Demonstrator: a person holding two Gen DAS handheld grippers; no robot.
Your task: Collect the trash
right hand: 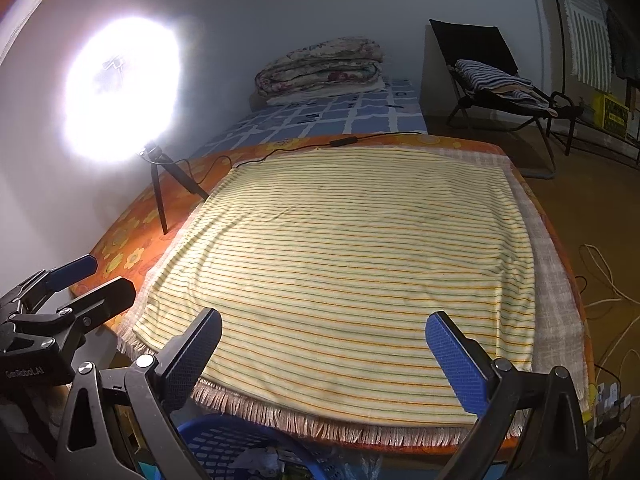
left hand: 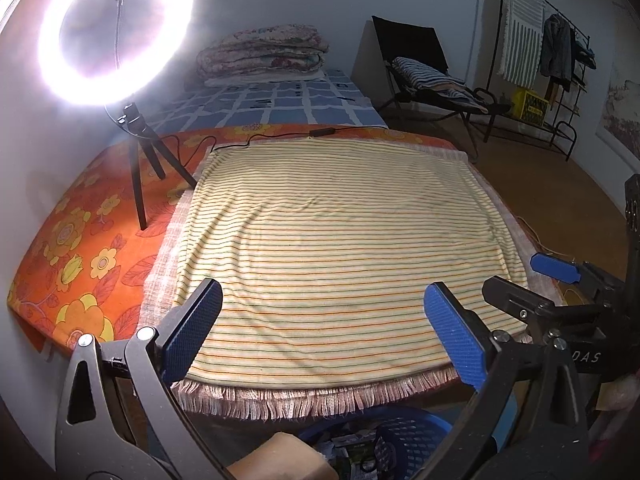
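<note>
Nearest, below the table edge: blue plastic lattice basket [right hand: 224,446], already holding crumpled paper and wrappers [right hand: 260,460], so trash apparently gathered there. Just above, both tools held side by side at the near edge: left gripper [left hand: 324,332] spread wide with nothing between its blue pads, right gripper [right hand: 324,356] likewise wide apart and empty. Beyond the fingers, cream cloth with thin orange and green stripes [left hand: 340,220], fringed along its near hem, spread flat with no litter visible anywhere on it. Under it and to the left, orange flower-print cover [left hand: 80,248], also bare of scraps. Farther left, lit white ring lamp on a small black tripod [left hand: 116,32], its black cable [left hand: 256,140] running along the far hem of the cloth. Farther still, blue checked mattress [left hand: 280,100] with folded floral quilts [left hand: 260,54], and off right a black folding chair [left hand: 420,64]. Judged from this: collecting looks finished or very nearly so, nothing left in sight to pick up.
</note>
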